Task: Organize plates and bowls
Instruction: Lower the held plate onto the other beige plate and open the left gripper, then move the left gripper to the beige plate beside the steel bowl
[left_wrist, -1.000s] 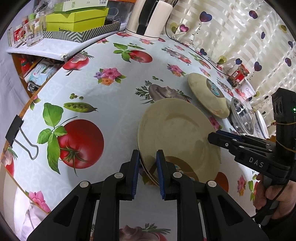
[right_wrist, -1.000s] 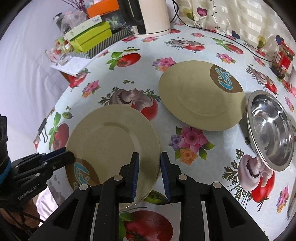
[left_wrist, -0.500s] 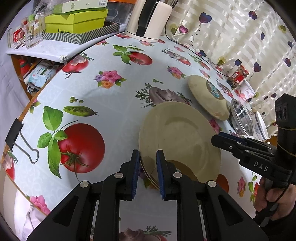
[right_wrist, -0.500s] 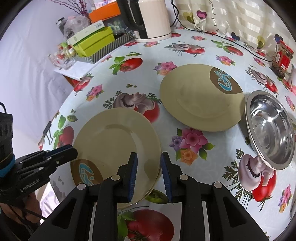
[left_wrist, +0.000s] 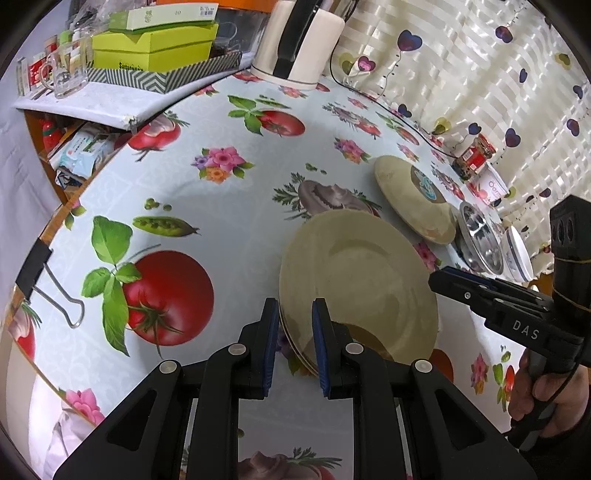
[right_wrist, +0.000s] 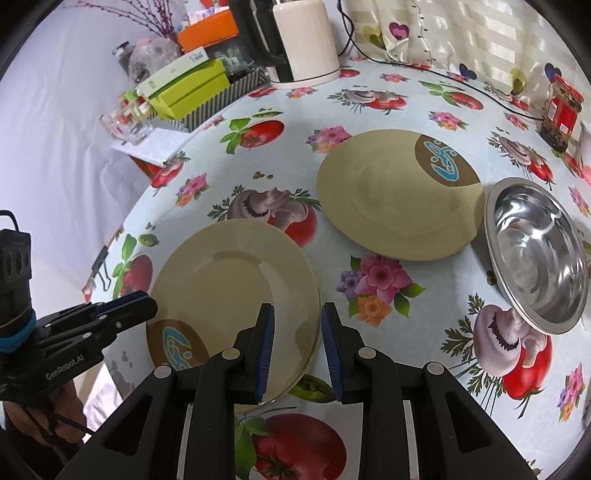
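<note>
A stack of beige plates (left_wrist: 354, 280) lies on the tablecloth; it also shows in the right wrist view (right_wrist: 236, 284). My left gripper (left_wrist: 293, 345) straddles the stack's near rim, jaws slightly apart. My right gripper (right_wrist: 297, 349) straddles the opposite rim, jaws a little apart and not touching it. A single beige plate (right_wrist: 391, 199) with a brown and blue emblem lies farther back, and also shows in the left wrist view (left_wrist: 413, 199). A steel bowl (right_wrist: 535, 251) sits beside it, with a white bowl (left_wrist: 519, 254) behind.
A white kettle (right_wrist: 303, 40), green boxes on a striped tray (left_wrist: 159, 55), a glass mug (left_wrist: 66, 74) and a red jar (right_wrist: 563, 110) stand along the table's far side. A binder clip (left_wrist: 44, 277) grips the table edge at left.
Both grippers have drawn back slightly from the plate stack and their jaws have opened a little. The stack rests on the table.
</note>
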